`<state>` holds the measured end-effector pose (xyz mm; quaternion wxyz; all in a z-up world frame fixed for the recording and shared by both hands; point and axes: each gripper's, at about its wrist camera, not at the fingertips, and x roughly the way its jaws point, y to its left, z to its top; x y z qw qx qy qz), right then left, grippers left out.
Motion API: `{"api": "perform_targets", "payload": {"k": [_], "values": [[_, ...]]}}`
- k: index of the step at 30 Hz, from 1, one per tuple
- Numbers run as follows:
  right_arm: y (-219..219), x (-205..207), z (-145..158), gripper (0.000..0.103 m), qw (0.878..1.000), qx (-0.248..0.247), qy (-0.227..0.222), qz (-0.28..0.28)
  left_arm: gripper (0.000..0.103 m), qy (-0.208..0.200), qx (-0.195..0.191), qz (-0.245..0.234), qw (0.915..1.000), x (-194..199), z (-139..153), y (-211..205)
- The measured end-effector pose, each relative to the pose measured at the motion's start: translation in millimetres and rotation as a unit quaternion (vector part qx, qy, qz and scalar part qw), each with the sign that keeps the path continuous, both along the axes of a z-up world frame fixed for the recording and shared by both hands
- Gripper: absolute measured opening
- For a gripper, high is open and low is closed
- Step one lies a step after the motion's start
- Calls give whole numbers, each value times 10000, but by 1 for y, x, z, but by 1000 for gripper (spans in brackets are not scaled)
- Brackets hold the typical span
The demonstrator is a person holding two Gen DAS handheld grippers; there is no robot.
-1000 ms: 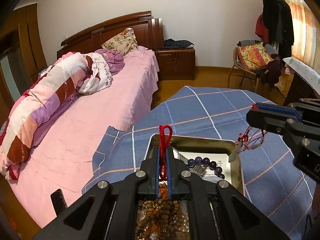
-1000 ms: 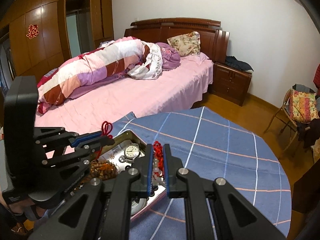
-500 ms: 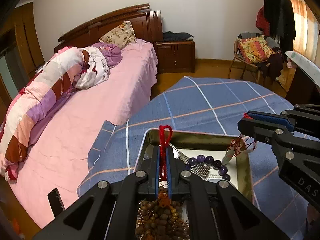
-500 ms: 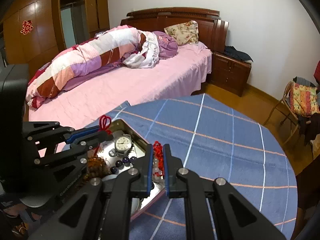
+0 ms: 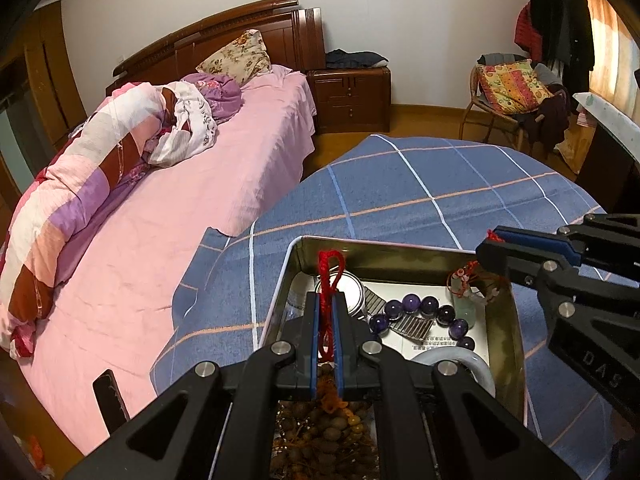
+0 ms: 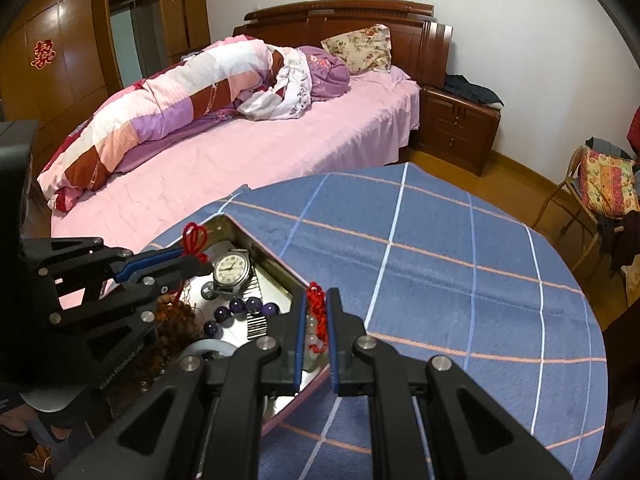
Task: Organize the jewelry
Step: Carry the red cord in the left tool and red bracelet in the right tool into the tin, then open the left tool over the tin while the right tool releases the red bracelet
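A metal tin (image 5: 400,246) (image 6: 276,268) sits on the blue checked tablecloth. It holds a wristwatch (image 6: 231,268), purple beads (image 5: 420,308) (image 6: 240,308) and a pale bangle (image 5: 452,360). My left gripper (image 5: 326,304) (image 6: 192,258) is shut on the red cord (image 5: 330,276) of a brown bead string (image 5: 320,440) that hangs into the tin. My right gripper (image 6: 314,312) (image 5: 490,240) is shut on the red cord (image 6: 316,304) of a jade pendant (image 5: 464,304), which dangles over the tin's right side.
The round table (image 6: 440,272) stands beside a pink bed (image 5: 180,220) with a rolled quilt. A wooden nightstand (image 5: 352,96) and a chair (image 5: 508,96) with cushions stand beyond. A dark phone (image 5: 108,396) lies on the bed edge.
Both grippers have come lower and closer over the tin. The pendant has sunk from above the rim down into the tin. Both stay shut on their cords.
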<state>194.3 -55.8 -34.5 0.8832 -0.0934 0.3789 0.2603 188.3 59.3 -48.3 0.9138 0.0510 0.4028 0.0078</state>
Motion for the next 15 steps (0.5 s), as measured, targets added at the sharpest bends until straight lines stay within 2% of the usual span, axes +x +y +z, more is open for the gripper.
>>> {"api": "perform_targets", "payload": {"k": [12, 13, 15], "values": [[3, 0, -8, 13, 9999, 5, 76, -109, 6, -11, -92, 93, 9999, -4, -2, 5], [2, 1, -8, 15, 9999, 32, 68, -138, 7, -4, -119, 99, 9999, -5, -2, 5], [0, 0, -7, 38, 9998, 91, 66, -191, 13, 46, -164, 93, 9998, -8, -2, 5]]}}
